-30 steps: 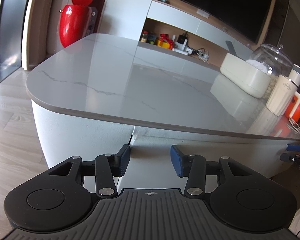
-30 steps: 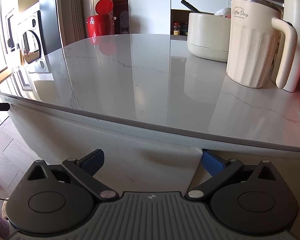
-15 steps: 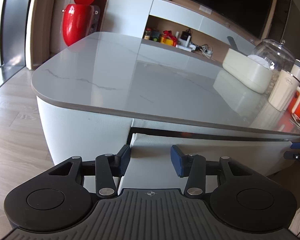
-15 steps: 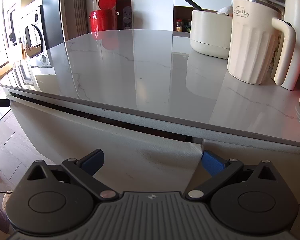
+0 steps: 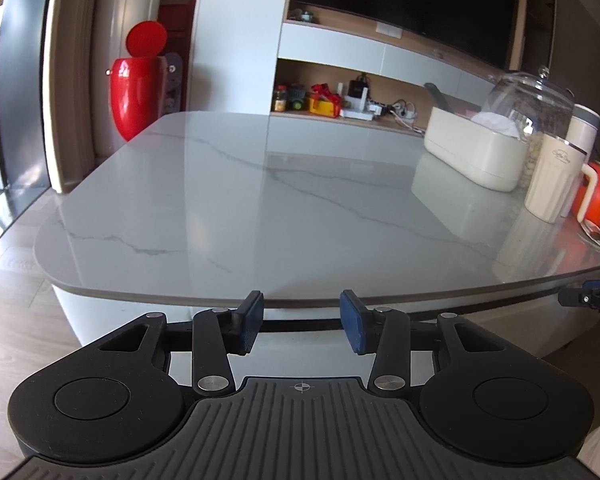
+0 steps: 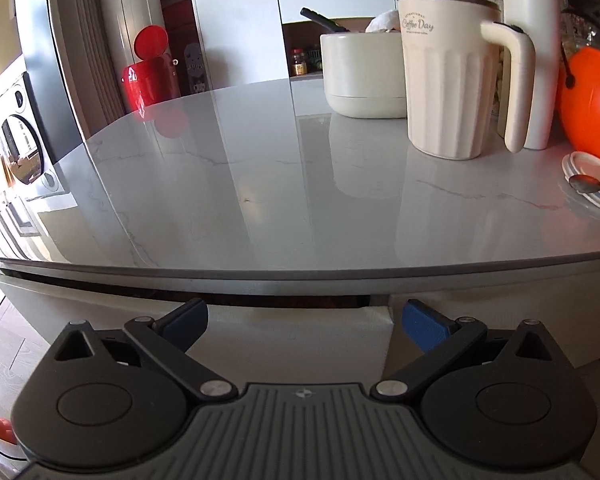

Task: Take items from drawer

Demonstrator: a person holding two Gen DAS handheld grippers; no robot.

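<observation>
Under the lip of the counter, at our twelve o'clock, we have the pale marble-look drawer front (image 6: 292, 336) pulled out only a crack, a dark slit (image 6: 180, 290) showing above its top edge. Our right gripper (image 6: 304, 320) hangs just before that front near its right corner, blue pads spread wide and holding nothing. Our left gripper (image 5: 302, 322) faces the same drawer front (image 5: 300, 342) further along, its blue pads parted about halfway, also empty. Whether either touches the panel we cannot tell.

We judge the drawer stiff and fairly heavy, a smooth slab with no handle in view, so it is likely slippery to pinch. The best hold looks to be the top edge at the slit, hooked from above and drawn straight back. What lies inside is hidden.

Beyond it spreads the glossy grey-veined marble countertop (image 6: 260, 184). At two o'clock on it stands a cream ribbed mug with a handle (image 6: 446, 92), lettered "Coffee Day" beneath a smaller line we cannot read. Behind that sits a cream oval container (image 6: 360, 76), and an orange rounded object (image 6: 588, 100) lies at three o'clock. Farthest, at ten o'clock, stands a red glossy bin with a round lid (image 6: 150, 76).
</observation>
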